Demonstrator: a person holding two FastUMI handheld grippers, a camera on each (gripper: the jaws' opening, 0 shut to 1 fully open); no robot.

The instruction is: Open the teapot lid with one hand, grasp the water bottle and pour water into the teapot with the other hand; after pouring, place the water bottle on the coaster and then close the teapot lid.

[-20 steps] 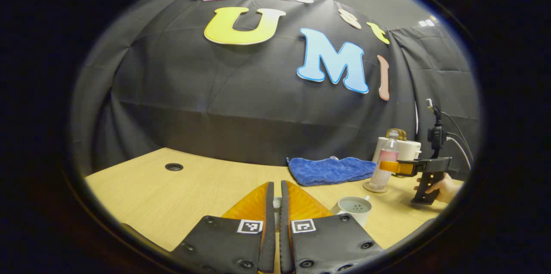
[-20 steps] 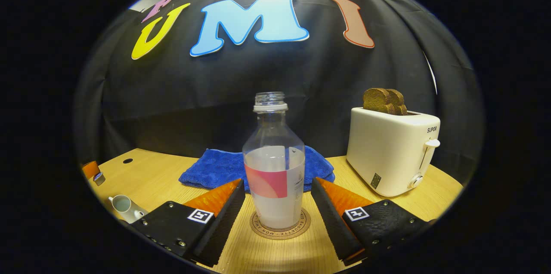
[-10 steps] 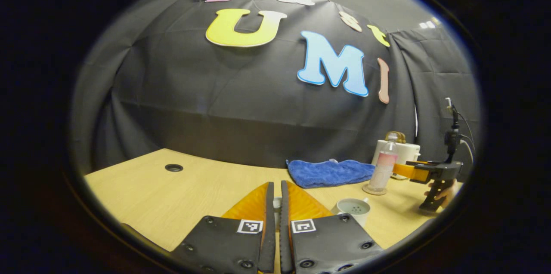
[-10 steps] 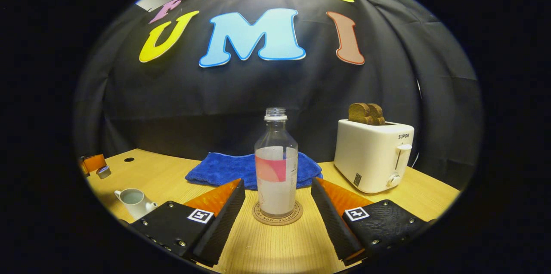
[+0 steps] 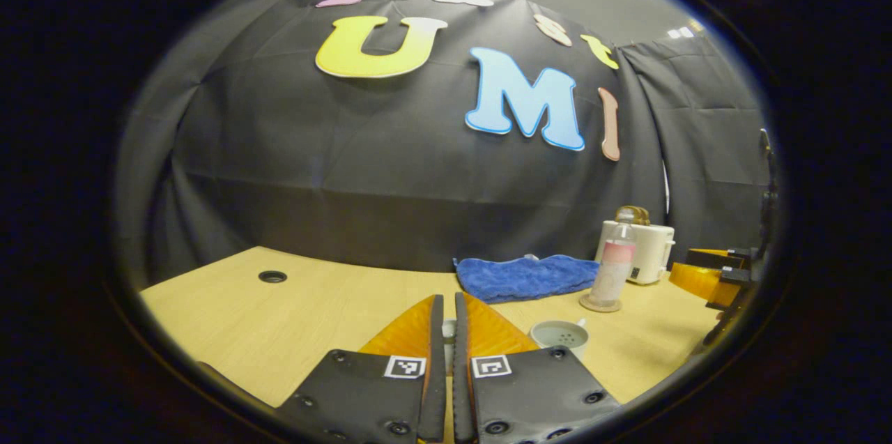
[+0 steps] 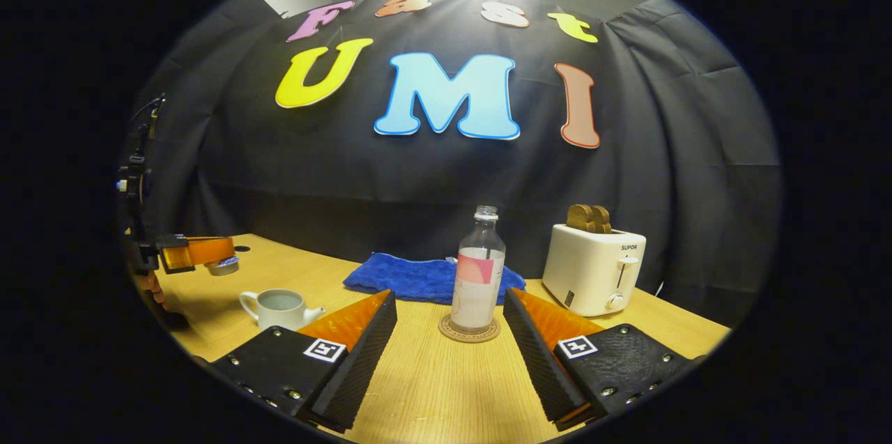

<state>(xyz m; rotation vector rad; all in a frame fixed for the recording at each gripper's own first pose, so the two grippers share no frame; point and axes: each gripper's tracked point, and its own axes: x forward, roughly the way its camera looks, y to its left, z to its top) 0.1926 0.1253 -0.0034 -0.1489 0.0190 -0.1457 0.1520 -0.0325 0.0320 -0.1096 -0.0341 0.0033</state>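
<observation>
The clear water bottle (image 6: 478,278), uncapped and part full, stands upright on the round cork coaster (image 6: 469,330). My right gripper (image 6: 449,296) is open and has backed off; the bottle is ahead of its fingertips, untouched. The white teapot (image 6: 277,306) sits to the left with its top open, and its strainer holes show in the left gripper view (image 5: 559,334). My left gripper (image 5: 447,299) is shut on the small teapot lid (image 5: 449,327), held up above the table left of the pot. In the right gripper view that lid (image 6: 224,265) hangs from the left gripper's fingers (image 6: 202,250).
A blue towel (image 6: 418,277) lies behind the bottle. A white toaster (image 6: 592,266) with two slices of toast stands to its right. The wooden table (image 5: 300,311) has a cable hole (image 5: 272,277) at the far left. The right gripper (image 5: 704,278) shows at the right edge of the left gripper view.
The right gripper has pulled back from the bottle, which stays upright on the coaster. The left gripper has kept hold of the lid and barely shifted.
</observation>
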